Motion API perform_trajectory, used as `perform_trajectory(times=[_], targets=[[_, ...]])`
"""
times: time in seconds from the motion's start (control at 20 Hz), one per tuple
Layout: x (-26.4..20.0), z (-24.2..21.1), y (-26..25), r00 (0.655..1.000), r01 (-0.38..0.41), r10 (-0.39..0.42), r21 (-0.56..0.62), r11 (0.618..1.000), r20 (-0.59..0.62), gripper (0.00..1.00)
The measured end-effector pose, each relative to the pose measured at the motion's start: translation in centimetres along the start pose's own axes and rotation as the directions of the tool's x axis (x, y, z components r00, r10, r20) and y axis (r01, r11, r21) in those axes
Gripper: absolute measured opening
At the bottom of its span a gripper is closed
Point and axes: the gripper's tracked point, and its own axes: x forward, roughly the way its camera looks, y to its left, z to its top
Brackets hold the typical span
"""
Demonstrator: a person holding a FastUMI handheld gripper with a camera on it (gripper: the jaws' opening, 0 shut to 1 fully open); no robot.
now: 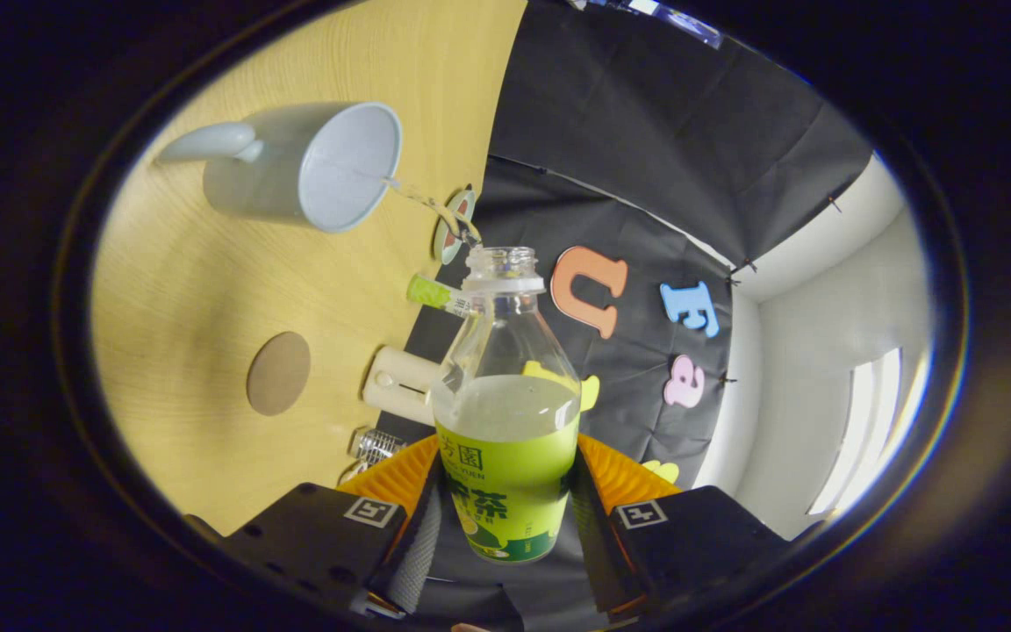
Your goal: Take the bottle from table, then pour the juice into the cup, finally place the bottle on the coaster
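Gripper view: the gripper (505,491) clenches a clear plastic bottle with a green label (505,412), both fingers pressing its sides. The bottle is tipped, and a thin stream of juice (422,200) runs from its open neck into the pale blue mug (304,167) on the light wooden table (190,290). A round brown coaster (278,373) lies nearer, left of the bottle.

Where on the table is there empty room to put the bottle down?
Bare wood lies between the cup and the coaster. It's crowded by the wall, around the cream holder. The fingers grip the bottle, pouring.
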Motion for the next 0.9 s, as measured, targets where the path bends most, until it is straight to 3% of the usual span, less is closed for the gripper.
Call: perform_trajectory(times=[0.9], targets=[[0.8,0.1,-1.9,0.999,0.037,-0.033,-0.128,0.991,0.035,0.75]])
